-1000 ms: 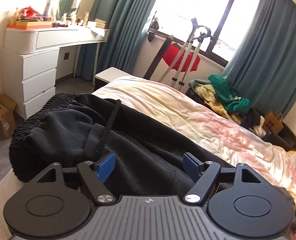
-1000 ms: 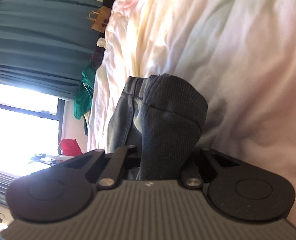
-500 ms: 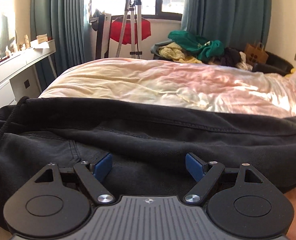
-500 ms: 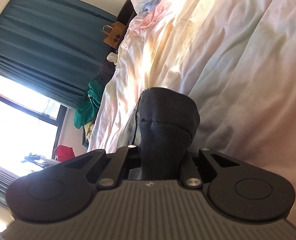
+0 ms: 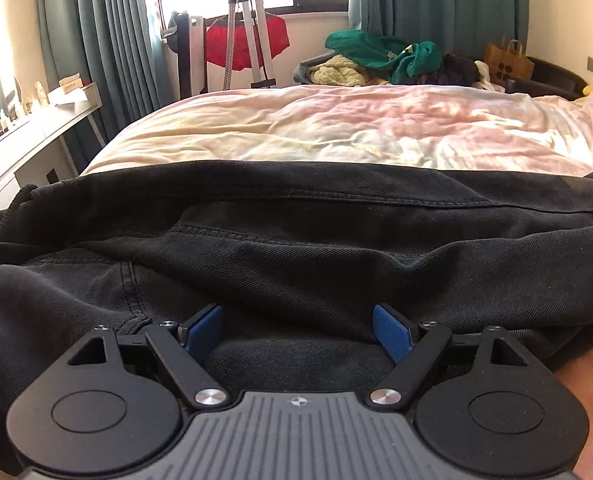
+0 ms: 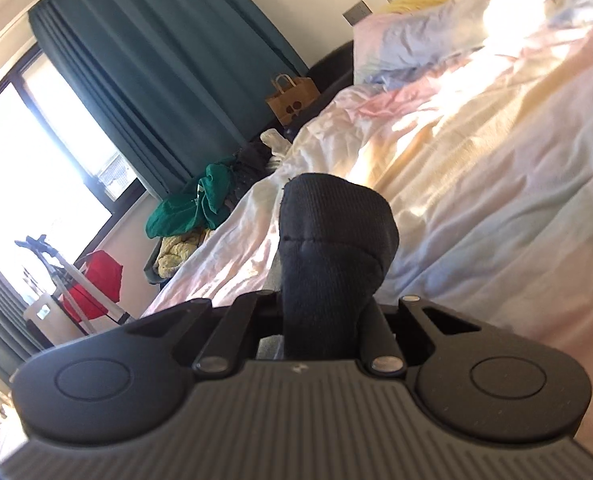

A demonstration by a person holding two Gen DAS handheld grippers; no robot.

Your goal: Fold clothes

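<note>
Black drawstring trousers (image 5: 296, 240) lie spread across the near edge of the bed, with the cord at the far left. My left gripper (image 5: 298, 330) stands open low over the cloth, its blue pads (image 5: 202, 328) apart with a fold of fabric between them. In the right wrist view, my right gripper (image 6: 320, 304) is shut on the trousers' ribbed black cuff (image 6: 328, 232), which bulges up out of the jaws above the bed. The fingertips are hidden by the cloth.
The bed (image 5: 376, 128) has a rumpled pink and cream duvet, with a pillow (image 6: 436, 32) at its head. A pile of green and yellow clothes (image 5: 376, 56) sits beyond it by the teal curtains (image 6: 156, 80). A white desk (image 5: 36, 120) stands at left, and a red-seated frame (image 5: 248, 40) by the window.
The left gripper has swung from facing the desk to facing across the bed and sunk closer to the trousers. The right gripper has tilted, still holding the cuff.
</note>
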